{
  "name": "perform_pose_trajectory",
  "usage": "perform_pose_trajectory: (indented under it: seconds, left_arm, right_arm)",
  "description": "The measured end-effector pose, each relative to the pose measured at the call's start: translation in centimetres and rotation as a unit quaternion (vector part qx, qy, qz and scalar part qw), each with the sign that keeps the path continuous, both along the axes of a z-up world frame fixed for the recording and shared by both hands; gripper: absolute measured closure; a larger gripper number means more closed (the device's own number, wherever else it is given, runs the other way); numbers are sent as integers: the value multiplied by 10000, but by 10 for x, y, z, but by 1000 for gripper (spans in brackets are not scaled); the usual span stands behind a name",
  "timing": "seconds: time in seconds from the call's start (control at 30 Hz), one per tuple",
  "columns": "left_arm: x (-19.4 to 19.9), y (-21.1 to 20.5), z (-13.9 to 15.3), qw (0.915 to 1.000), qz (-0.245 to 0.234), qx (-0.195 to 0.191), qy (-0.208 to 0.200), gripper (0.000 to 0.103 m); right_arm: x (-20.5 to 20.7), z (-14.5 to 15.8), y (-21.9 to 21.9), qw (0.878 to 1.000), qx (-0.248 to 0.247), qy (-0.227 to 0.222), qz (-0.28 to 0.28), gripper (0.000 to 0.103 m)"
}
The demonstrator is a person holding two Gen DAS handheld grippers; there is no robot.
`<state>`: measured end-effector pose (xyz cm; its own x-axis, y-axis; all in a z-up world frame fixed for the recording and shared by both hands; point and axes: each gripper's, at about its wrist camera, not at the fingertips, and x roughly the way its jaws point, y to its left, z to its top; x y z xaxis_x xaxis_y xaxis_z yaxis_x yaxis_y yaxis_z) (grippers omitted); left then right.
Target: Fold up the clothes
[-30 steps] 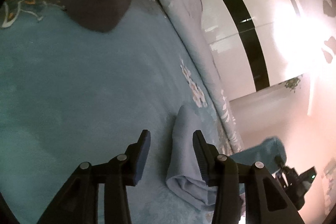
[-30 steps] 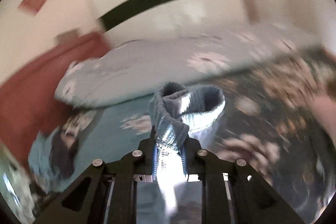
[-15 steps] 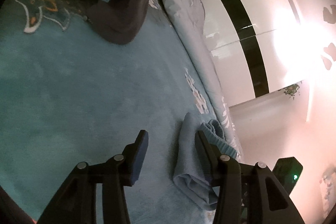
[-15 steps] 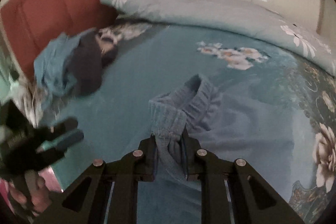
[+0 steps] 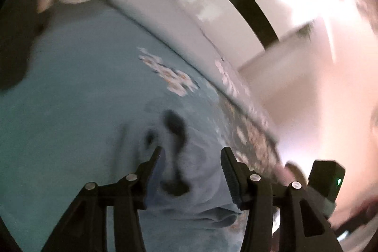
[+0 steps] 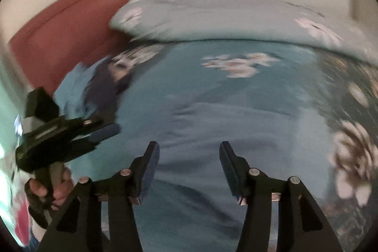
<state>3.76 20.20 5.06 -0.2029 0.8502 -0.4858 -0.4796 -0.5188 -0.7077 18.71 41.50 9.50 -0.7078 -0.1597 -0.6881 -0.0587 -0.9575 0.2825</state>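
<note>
A light blue knitted garment (image 6: pixel 236 124) lies flat and folded on the teal floral bedspread (image 6: pixel 212 77). My right gripper (image 6: pixel 189 152) hovers just over its near edge. Its jaws are opening and nothing sits between the pads. In the left wrist view, the same garment (image 5: pixel 205 183) fills the space under my left gripper (image 5: pixel 191 157), which is open with bare pads. The right wrist view also shows the left gripper (image 6: pixel 104 129) at the left, held by a hand (image 6: pixel 56 188) and pointing at the garment. Both views are blurred by motion.
A heap of blue and dark clothes (image 6: pixel 94 91) lies at the far left by the red headboard (image 6: pixel 70 23). A pale flowered quilt (image 6: pixel 236 15) is bunched along the bed's far side. Beyond it stands a white wardrobe (image 5: pixel 236 23) with a black stripe.
My right gripper has let go of the garment's ribbed cuff, and the garment now lies flat on the bed. My left gripper has swung and rolled over the garment, its jaws a little wider.
</note>
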Motion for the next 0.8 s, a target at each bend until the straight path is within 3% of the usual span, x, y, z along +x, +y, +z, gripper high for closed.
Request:
perform_pose_trajectory:
  seconds: [0.17, 0.3, 0.43, 0.5, 0.53, 0.73, 0.8]
  left_arm:
    - [-13, 50, -5, 9955, -334, -862, 232, 50]
    - [-22, 61, -14, 9937, -444, -1028, 59, 50]
    - [-10, 61, -16, 9929, -582, -1031, 144, 52]
    - [-7, 60, -17, 9923, -574, -1087, 177, 73]
    - [-7, 60, -18, 9918, -528, -1147, 187, 93]
    - [-20, 21, 5, 9977, -51, -667, 132, 95]
    - [-29, 11, -1, 9970, 48, -773, 61, 95]
  right_arm:
    - [24, -10, 49, 9974, -388, -67, -600, 49]
    - [40, -17, 67, 9956, -536, -83, -766, 49]
    - [42, -25, 77, 9940, -690, -106, -844, 49]
    - [41, -28, 80, 9932, -769, -111, -863, 49]
    - [41, -29, 81, 9929, -807, -113, -871, 49]
    - [40, -30, 82, 9921, -934, -70, -839, 49]
    - [42, -29, 82, 9922, -926, -53, -827, 49]
